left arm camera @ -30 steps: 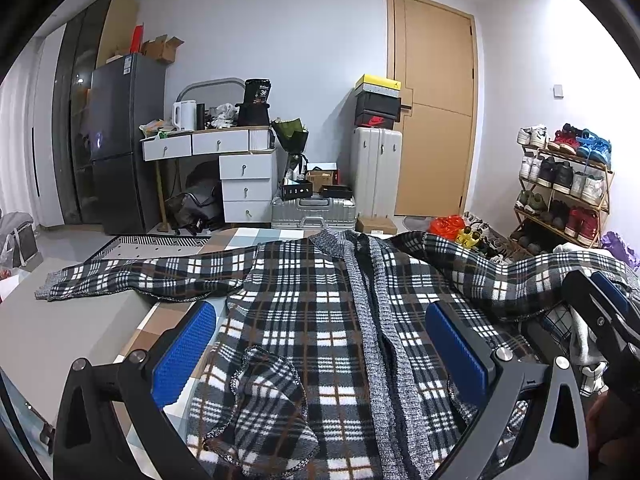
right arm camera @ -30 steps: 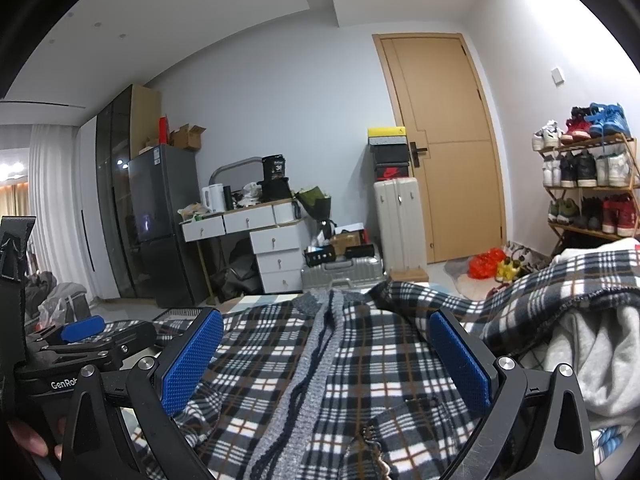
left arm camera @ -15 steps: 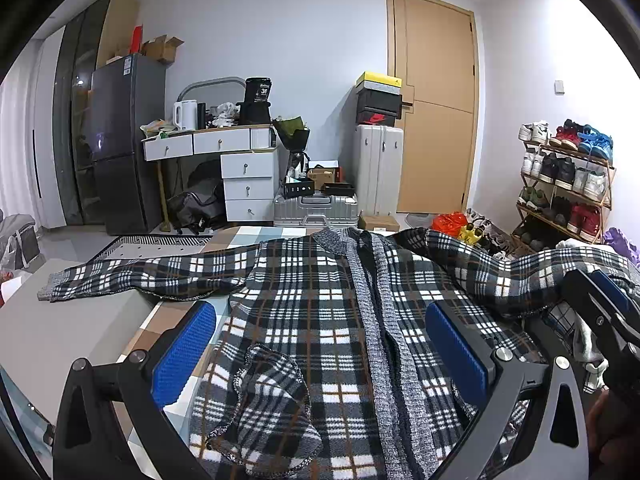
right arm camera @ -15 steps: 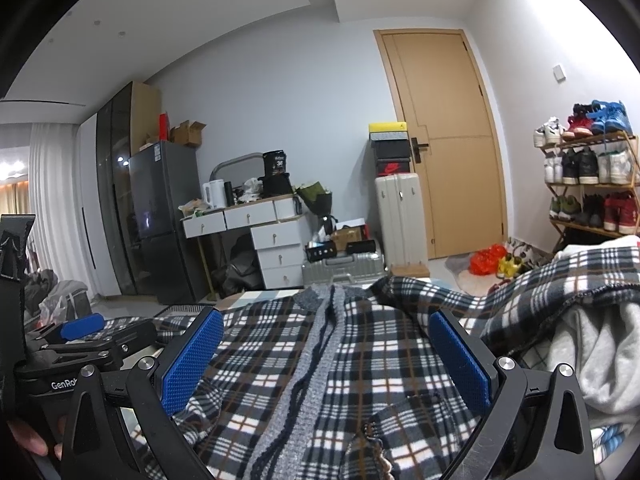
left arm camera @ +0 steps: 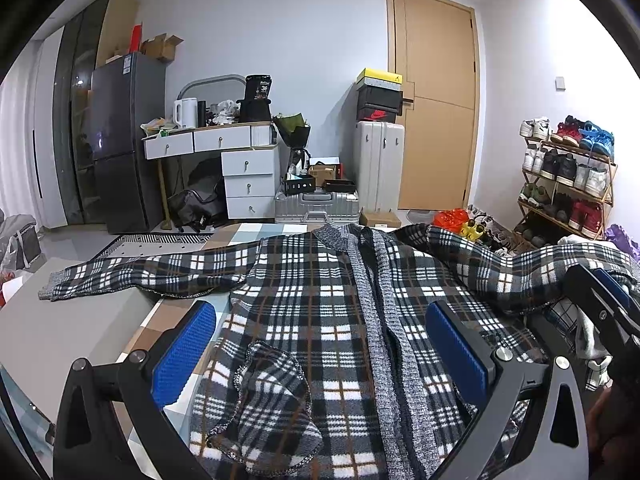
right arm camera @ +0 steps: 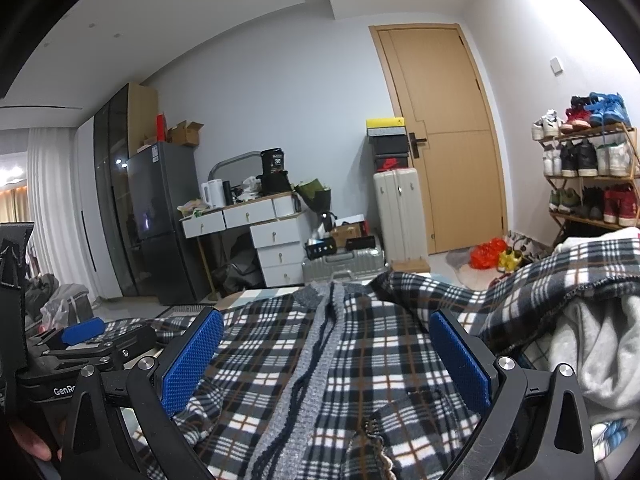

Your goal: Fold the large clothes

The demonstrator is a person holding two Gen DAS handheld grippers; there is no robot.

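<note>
Garment: plaid cardigan spread flat, front up, on the worktop.
Left tongs: released, empty, above cardigan.
Right tongs: released, empty.

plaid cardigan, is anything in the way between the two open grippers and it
Nothing visible is. The plaid cardigan lies spread flat right under the left gripper and the right gripper, both open and empty. Its one sleeve is draped over a grey garment pile.
</note>
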